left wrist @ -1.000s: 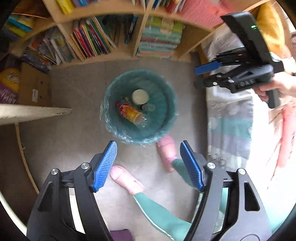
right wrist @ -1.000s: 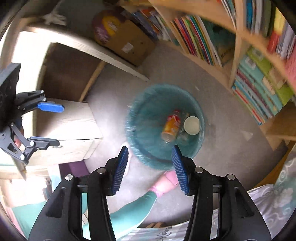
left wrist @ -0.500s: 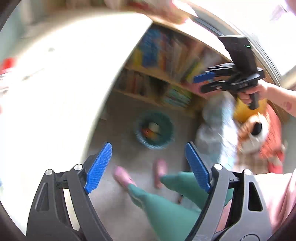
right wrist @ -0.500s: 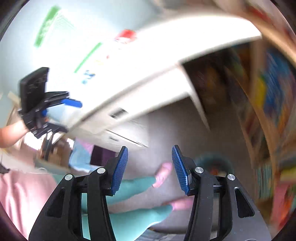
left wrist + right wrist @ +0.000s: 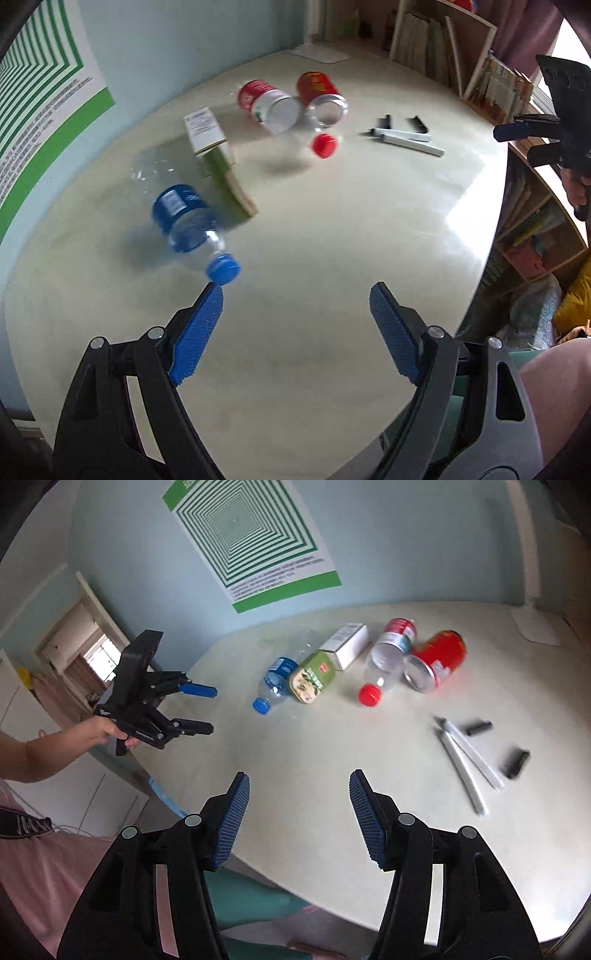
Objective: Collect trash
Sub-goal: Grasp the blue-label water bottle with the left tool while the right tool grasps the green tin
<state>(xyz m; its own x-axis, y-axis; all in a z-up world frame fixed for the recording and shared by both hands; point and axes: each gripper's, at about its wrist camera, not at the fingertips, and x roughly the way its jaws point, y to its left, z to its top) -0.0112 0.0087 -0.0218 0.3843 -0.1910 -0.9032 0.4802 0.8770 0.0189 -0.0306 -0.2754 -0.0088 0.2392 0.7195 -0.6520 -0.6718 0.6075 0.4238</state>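
Filling most of both frames: pale cream glossy tabletop [image 5: 332, 258], serving as the holding area for litter yet to be binned. No bin in sight in either view.

Lower half of the left wrist frame: left gripper [image 5: 295, 332], black with blue ribbed fingers [image 5: 195, 332] spread wide and empty, tilted down over the bare tabletop, probably readied wide enough to straddle a bottle. Same gripper at left of the right wrist frame, gripped in a bare hand [image 5: 110, 731].

Bottom of the right wrist frame: right gripper [image 5: 299, 812], fingers opening, nothing between them, aimed across the tabletop toward the litter; likely widening ahead of a pick.

Centre left of the left wrist frame: clear plastic water bottle with blue label and blue cap [image 5: 192, 229], lying on its side, cap just above the left fingertip in the picture; contact impossible to judge. Nearest candidate for the left side.

Just beside it: green printed carton [image 5: 225, 177], and behind that a white rectangular cardboard box [image 5: 205, 129], lying flat.

Upper centre: red metal can [image 5: 321, 96] on its side, open mouth toward camera, beside a clear bottle with red-and-white label and red cap [image 5: 273, 107], also toppled.

Right of centre: two white marker pens [image 5: 406, 138] with black caps [image 5: 417, 123] off, well apart from the litter; possibly not trash.
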